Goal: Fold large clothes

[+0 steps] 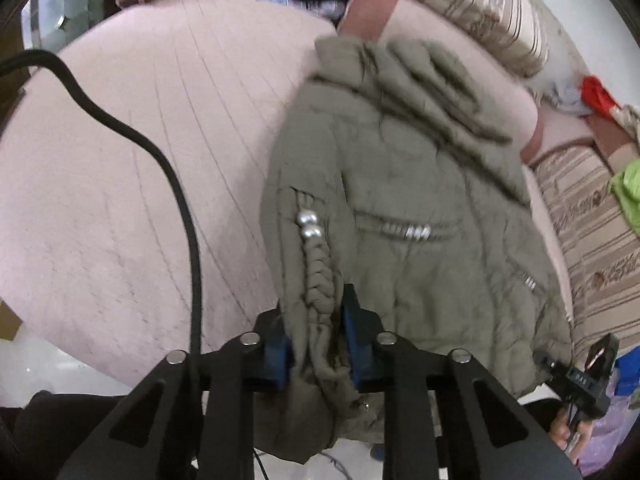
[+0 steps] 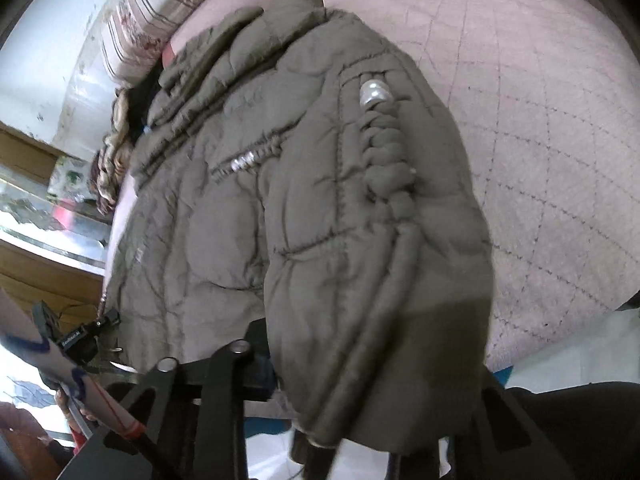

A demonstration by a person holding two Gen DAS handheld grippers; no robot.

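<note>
Tongs first: left gripper is clamped on the braided hem edge of the olive padded jacket. Right gripper is buried under the hem at 6 o'clock; grip cannot be told. Jacket lies on the pink quilted bedcover, one side doubled over; further folds apparently remain. Striped pillows lie at 1 o'clock, black cable at 9

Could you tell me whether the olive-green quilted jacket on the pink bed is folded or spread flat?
Partly folded: the olive-green quilted jacket has one side doubled over its middle, its hem clamped in the left gripper.
</note>
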